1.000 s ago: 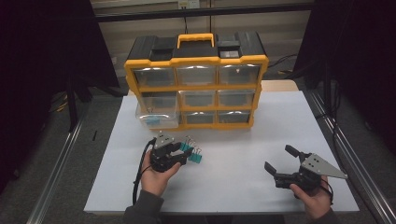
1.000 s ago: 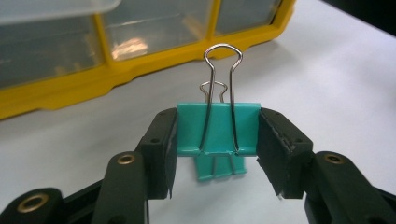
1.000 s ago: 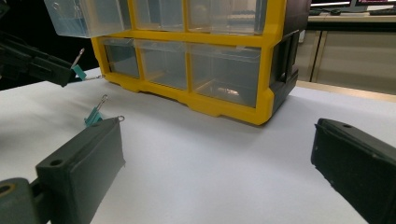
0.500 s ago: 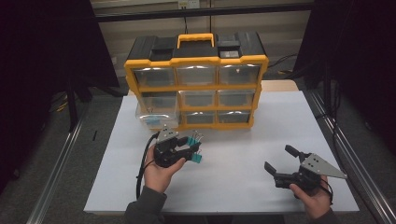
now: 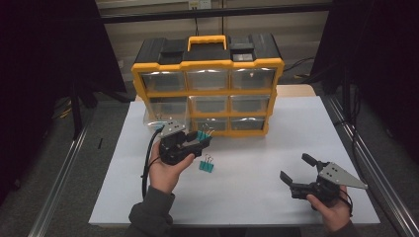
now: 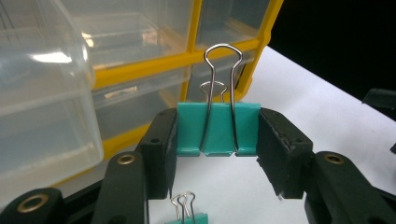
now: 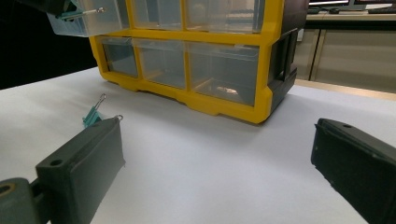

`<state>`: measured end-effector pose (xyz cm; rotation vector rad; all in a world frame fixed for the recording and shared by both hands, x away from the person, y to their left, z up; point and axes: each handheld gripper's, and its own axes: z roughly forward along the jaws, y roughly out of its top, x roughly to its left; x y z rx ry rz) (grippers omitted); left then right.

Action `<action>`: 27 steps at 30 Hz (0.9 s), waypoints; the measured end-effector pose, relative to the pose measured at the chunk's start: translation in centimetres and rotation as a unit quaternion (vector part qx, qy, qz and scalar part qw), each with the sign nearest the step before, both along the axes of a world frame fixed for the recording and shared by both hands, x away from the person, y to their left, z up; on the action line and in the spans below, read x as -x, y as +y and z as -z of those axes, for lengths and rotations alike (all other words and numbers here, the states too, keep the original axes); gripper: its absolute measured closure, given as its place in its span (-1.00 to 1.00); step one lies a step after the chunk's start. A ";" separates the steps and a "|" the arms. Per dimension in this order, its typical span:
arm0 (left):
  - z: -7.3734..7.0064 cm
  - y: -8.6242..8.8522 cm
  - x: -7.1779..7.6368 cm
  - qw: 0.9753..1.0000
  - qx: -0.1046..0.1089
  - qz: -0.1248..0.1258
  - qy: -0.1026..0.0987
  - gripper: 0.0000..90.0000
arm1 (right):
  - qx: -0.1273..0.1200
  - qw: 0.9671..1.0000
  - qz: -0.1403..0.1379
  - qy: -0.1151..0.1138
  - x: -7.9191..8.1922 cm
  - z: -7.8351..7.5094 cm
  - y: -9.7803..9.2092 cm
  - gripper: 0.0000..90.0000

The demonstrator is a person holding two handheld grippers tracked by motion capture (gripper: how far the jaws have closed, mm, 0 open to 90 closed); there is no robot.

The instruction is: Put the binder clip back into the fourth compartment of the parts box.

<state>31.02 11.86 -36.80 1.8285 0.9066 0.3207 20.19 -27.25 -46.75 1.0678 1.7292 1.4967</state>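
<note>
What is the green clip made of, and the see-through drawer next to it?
The teal binder clip looks like painted sheet metal with a smooth satin body, and its shiny silver wire handles catch the light. The pulled-out drawer seems to be clear glossy plastic: you see through it, and it shows bright glare.

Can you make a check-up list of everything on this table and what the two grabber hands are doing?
Surface: white table, mostly bare.
Job's things: teal binder clip held between the left gripper's jaws, wire handles up; second teal clip lying on the table; yellow drawer organizer with one clear drawer pulled out at its left.
Clutter: nothing seen.
Grippers: left gripper shut on the clip, near the open drawer; right gripper open, holding nothing.
Cables: black cable trailing from the left gripper.
Surroundings: dark floor, metal rails at both sides.
</note>
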 end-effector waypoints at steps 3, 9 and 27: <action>-0.7 0.2 -0.2 1.000 0.002 0.003 -0.005 0.12 | 0.000 1.000 -0.001 -0.001 0.0 0.0 0.0 -0.96; -2.2 0.3 -0.6 1.000 0.009 -0.002 -0.011 0.12 | 0.000 1.000 -0.002 -0.002 0.0 0.0 0.0 -0.96; -6.5 3.4 -2.7 0.998 0.025 -0.055 -0.035 0.12 | -0.001 1.000 0.000 -0.002 0.0 0.0 -0.1 -0.96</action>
